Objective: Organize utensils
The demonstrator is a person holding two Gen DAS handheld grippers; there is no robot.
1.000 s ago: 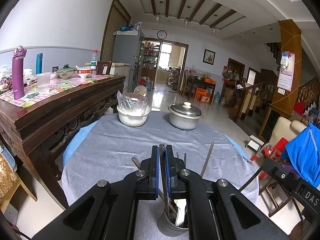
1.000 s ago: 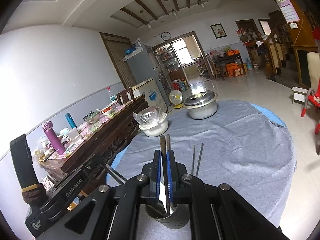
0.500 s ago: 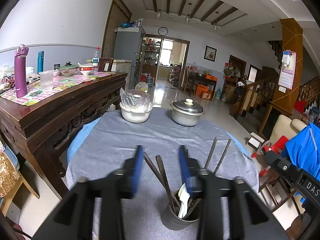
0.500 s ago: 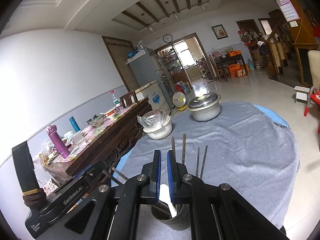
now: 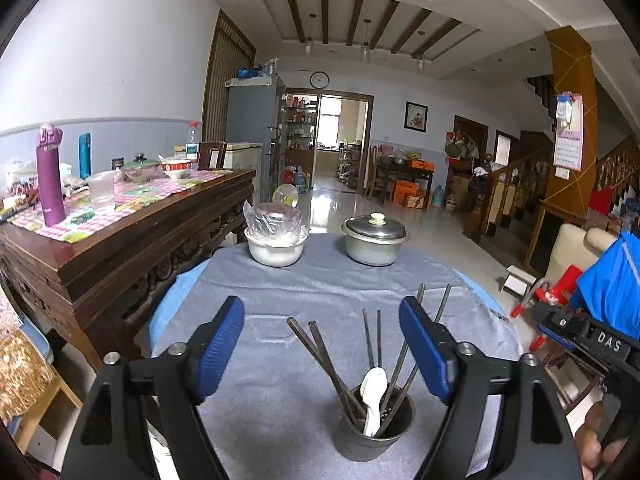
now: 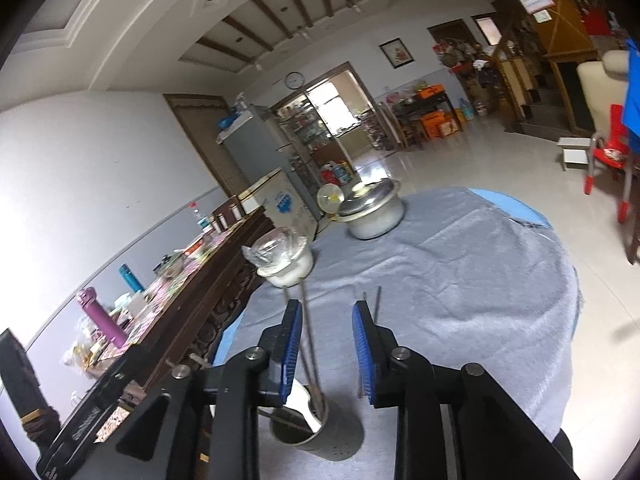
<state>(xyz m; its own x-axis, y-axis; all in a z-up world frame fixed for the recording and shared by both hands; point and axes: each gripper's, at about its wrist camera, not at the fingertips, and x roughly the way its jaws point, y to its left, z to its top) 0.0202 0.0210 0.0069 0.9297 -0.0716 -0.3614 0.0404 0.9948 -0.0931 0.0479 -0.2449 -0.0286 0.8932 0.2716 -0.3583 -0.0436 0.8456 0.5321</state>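
Left wrist view: round table (image 5: pixel 280 296) under grey cloth | we see left gripper (image 5: pixel 332 344) jaws spread wide, empty | right gripper (image 6: pixel 326 350) jaws parted, empty | cup (image 5: pixel 374 426) on cloth just below both, between jaw lines, holding chopsticks (image 5: pixel 324 354) and spoon (image 5: pixel 374 392) | we judge: lift clear slowly, avoid snagging sticks.

Left gripper (image 5: pixel 322 344) is hovering with jaws spread wide, gripping nothing. Dark utensil cup (image 5: pixel 374 424) is standing near the tabletop's (image 5: pixel 280 300) near edge, holding chopsticks (image 5: pixel 320 352) and a white spoon (image 5: pixel 374 392). White covered bowl (image 5: pixel 276 240) and lidded metal pot (image 5: pixel 375 240) are sitting at the far edge.
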